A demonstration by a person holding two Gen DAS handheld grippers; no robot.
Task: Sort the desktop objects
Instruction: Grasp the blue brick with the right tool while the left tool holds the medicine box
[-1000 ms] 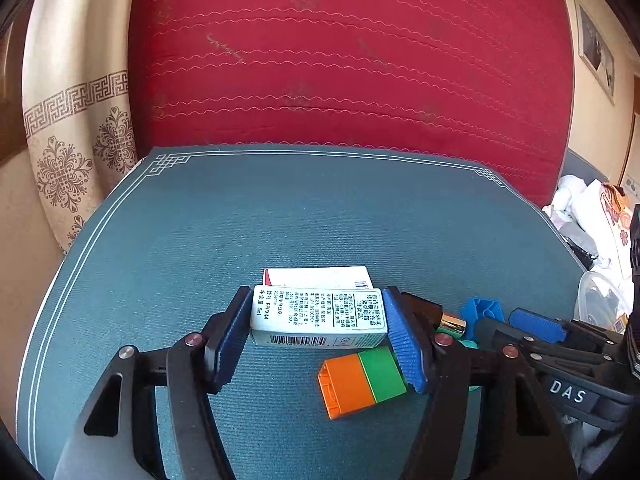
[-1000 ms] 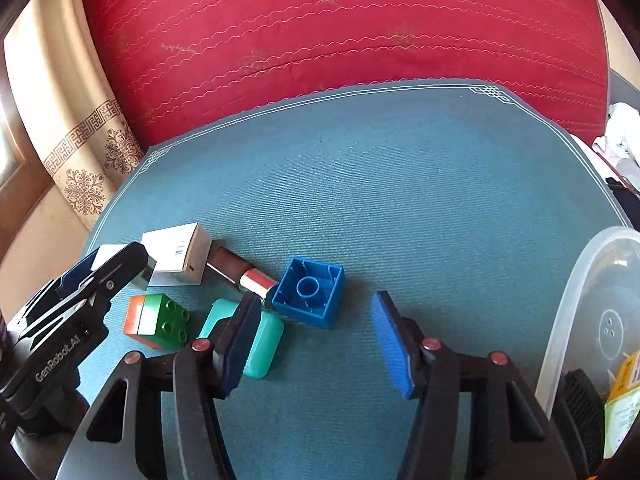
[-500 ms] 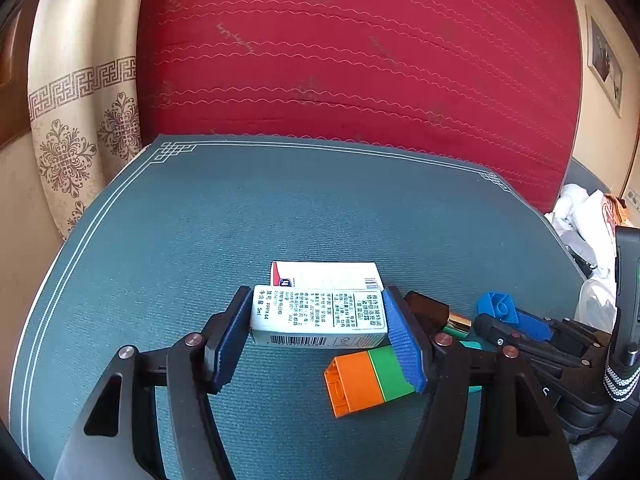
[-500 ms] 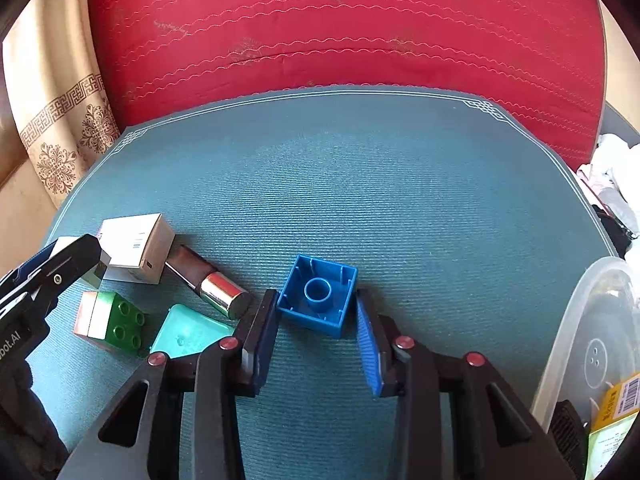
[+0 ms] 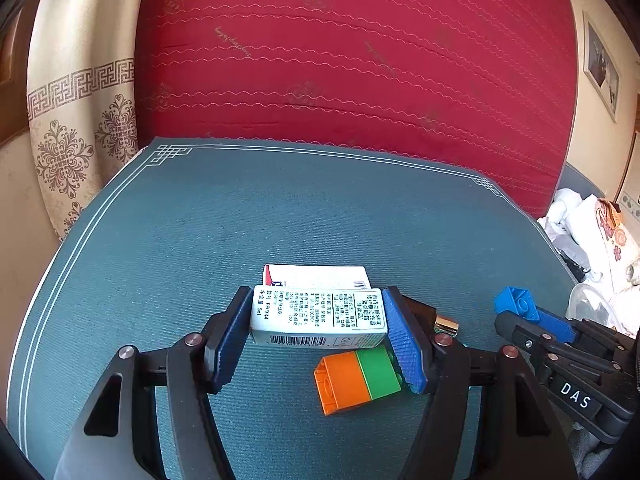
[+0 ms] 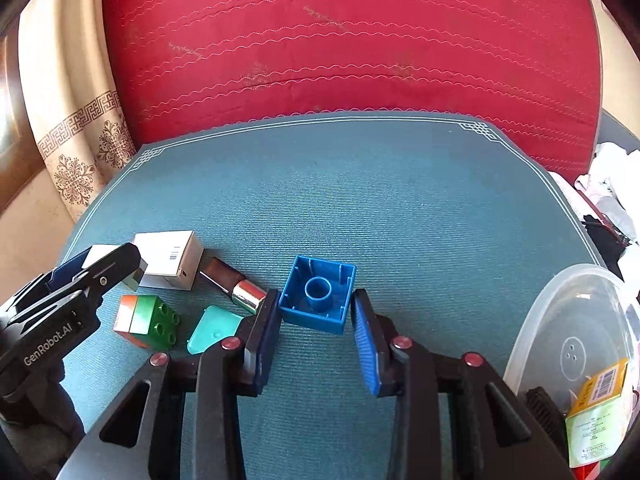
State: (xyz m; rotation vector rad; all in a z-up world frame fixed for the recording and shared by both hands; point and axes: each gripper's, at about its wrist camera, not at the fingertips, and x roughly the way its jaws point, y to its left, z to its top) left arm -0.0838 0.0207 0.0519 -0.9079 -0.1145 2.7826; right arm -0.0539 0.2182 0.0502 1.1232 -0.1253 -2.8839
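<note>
Near the front edge of the teal mat (image 6: 400, 208), toward its right side, the blue block (image 6: 318, 300) sits between the two pads of your right gripper (image 6: 316, 332). The block is turned over, so you look into its hollow side with the round tube in the middle. The jaws have just been closing on it. Now both pads press on its left and right walls, and from your left camera it looks a little lifted off the mat. It is square, so no side is longer than the other.

The clear tub (image 6: 560, 320) stands at the right edge of the mat, just beside this gripper, with a yellow and green packet (image 6: 596, 412) already in it. I think the tub is where the block should go. So the next move is to the right, and your right hand is the nearer one.

Your left gripper (image 5: 320, 332) pinches the white box with black print (image 5: 318, 316) by its short ends. Its long side runs left to right, across the pads. A second white box (image 5: 316, 276) lies just behind it. The orange and green block (image 5: 356, 380), a mint green piece (image 6: 212, 330) and a brown tube with a silver end (image 6: 236, 286) lie close by.
</note>
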